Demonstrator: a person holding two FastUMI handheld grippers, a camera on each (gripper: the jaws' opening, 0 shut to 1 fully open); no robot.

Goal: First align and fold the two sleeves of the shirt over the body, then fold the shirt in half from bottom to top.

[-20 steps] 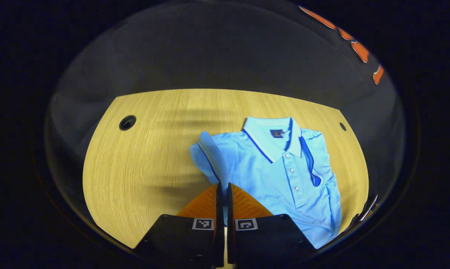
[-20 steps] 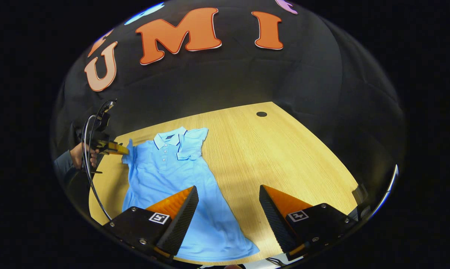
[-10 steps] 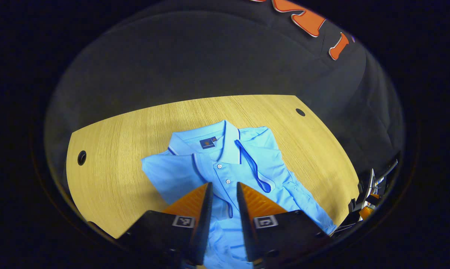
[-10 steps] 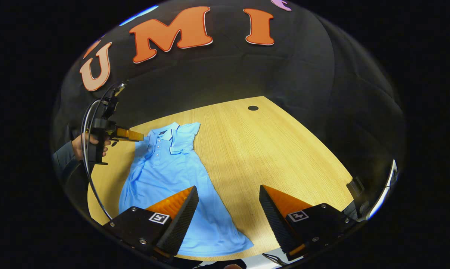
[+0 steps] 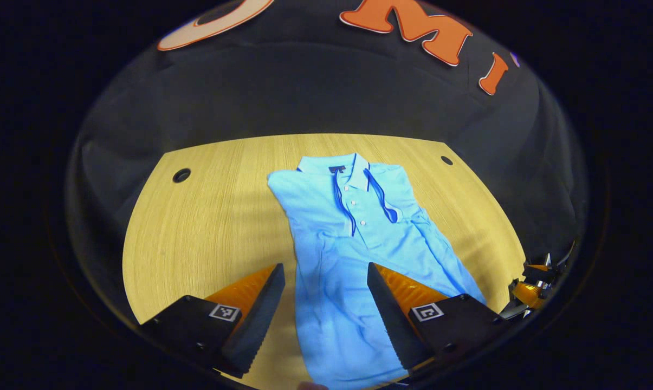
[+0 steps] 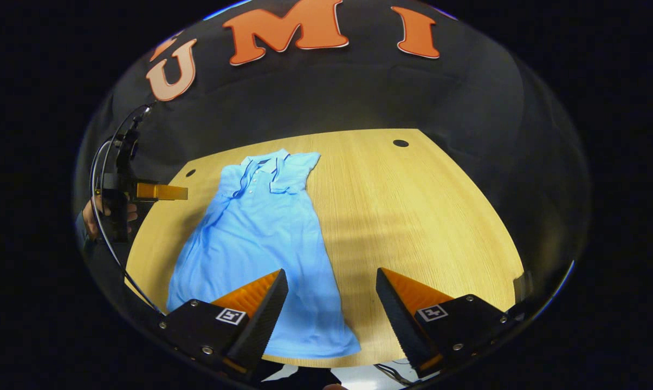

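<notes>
Blue shirt point(image 5: 353, 238) on wooden table point(image 5: 207, 227)

Ahead of your left gripper point(image 5: 326, 303) lies the shirt point(image 5: 353, 238), a soft, matt knit cloth with faint ripples and small glossy buttons point(image 5: 355, 205) down the placket. Under it, the table point(image 5: 212, 216) looks like pale wood with a fine, straight grain and a low satin sheen. Your fingers point(image 5: 250, 319) show ribbed, saw-toothed inner faces and matt, plastic-looking mounts. Beyond your right gripper point(image 6: 331, 309), the booth wall point(image 6: 326, 92) is dull, creased cloth.
</notes>
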